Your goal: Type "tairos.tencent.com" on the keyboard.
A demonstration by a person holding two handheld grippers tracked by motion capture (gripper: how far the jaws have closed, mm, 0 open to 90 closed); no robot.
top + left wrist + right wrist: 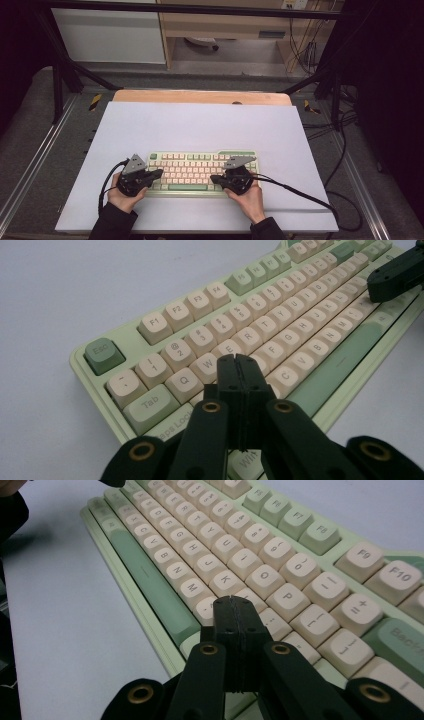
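Note:
A pale green keyboard (200,172) with cream keys lies on the white sheet near the table's front. My left gripper (159,174) hovers over its left end, jaws pressed together with nothing between them. In the left gripper view the left gripper's tip (239,361) sits above the keyboard's (165,347) letter keys near W and E. My right gripper (214,178) is over the right end, also shut and empty. The right gripper's tip (234,602) hangs above the keyboard's (300,570) keys to the right of K and M. The other gripper's black jaw shows at the upper right of the left gripper view.
A white sheet (200,125) covers a wooden tabletop (200,96). Black cables (310,197) trail from both grippers across the sheet to the right and front. Metal frame bars (65,75) and floor cables (345,125) flank the table.

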